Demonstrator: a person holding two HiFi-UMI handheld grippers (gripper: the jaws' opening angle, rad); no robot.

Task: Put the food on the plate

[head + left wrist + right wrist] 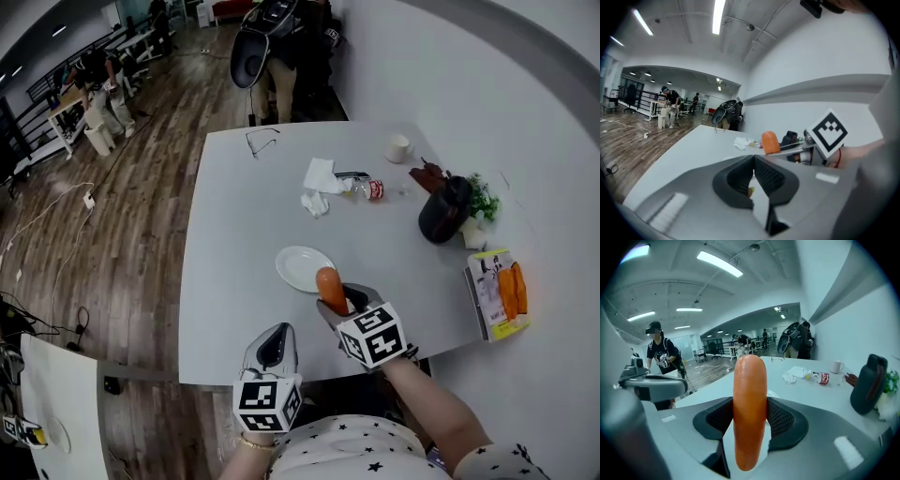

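The only readable mark is on the small bottle (pixel 367 189) lying beyond the plate (pixel 305 268), to its right: its red label carries a white script in the Coca-Cola style, best seen in the right gripper view (pixel 824 378), though the letters are too small to spell out. Nearer than the plate, the cube (pixel 372 336) on the right hand-held gripper (pixel 336 302) and the cube (pixel 266 401) on the left hand-held gripper (pixel 274 343) bear black-and-white square code markers, without letters. Far right of the plate, at the tabletop's (pixel 234 281) edge, a yellow-edged booklet (pixel 495 292) has cover print that cannot be read.
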